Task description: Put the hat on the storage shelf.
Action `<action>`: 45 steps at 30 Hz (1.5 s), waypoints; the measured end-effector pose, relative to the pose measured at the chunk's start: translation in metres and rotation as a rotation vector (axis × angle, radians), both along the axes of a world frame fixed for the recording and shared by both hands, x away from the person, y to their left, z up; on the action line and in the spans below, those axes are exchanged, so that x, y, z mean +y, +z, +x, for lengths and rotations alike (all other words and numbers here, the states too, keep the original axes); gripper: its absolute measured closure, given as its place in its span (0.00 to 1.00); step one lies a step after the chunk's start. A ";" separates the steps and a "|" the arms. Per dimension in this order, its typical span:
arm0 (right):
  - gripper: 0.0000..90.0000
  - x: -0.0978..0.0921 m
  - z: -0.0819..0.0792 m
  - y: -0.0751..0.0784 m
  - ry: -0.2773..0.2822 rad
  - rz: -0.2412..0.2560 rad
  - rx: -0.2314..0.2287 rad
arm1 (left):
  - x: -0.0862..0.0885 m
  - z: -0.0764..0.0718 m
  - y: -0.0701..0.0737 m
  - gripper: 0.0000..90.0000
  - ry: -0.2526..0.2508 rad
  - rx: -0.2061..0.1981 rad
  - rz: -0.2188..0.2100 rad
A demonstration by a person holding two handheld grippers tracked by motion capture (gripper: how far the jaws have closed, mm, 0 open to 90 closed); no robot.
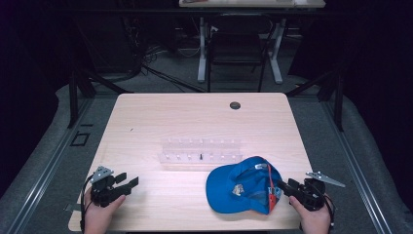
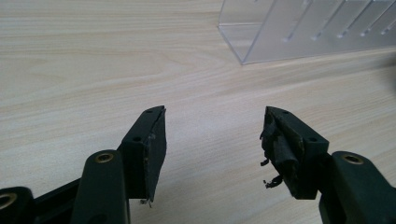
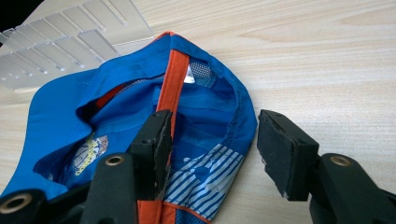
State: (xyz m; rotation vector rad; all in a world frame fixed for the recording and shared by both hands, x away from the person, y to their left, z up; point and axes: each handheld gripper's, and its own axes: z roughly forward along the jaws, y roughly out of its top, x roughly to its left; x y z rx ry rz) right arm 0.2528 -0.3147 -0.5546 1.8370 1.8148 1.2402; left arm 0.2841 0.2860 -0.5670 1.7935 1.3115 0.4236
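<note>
A blue cap (image 1: 241,185) with orange trim lies on the wooden table (image 1: 195,117) near the front right, its brim toward the left. In the right gripper view the cap (image 3: 140,102) shows its orange band and striped lining. My right gripper (image 1: 284,187) is open at the cap's rear edge; one jaw sits over the fabric and the other over bare wood, as the right gripper (image 3: 212,149) shows up close. My left gripper (image 1: 127,184) rests open at the front left with nothing between the jaws; the left gripper (image 2: 212,149) sees only wood.
A clear plastic rack (image 1: 200,153) stands mid-table just behind the cap; its corner (image 2: 280,32) is ahead of the left gripper. A dark round hole (image 1: 235,105) marks the table's far side. A chair and another desk stand beyond.
</note>
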 end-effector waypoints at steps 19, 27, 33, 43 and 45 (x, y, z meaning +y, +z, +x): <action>0.48 0.003 -0.011 0.014 0.013 0.016 0.056 | -0.005 -0.007 0.009 0.44 -0.038 -0.027 -0.004; 0.44 0.010 -0.007 0.035 0.110 0.038 0.043 | -0.013 -0.007 0.006 0.44 -0.087 -0.007 -0.018; 0.45 0.009 0.000 0.034 0.133 0.017 0.091 | -0.021 -0.007 0.005 0.44 -0.105 -0.003 -0.002; 0.45 0.010 0.016 0.038 0.184 0.026 0.142 | -0.027 -0.006 0.002 0.44 -0.128 0.008 0.014; 0.46 0.012 0.019 0.041 0.183 0.009 0.157 | -0.027 -0.006 0.002 0.44 -0.129 0.009 0.015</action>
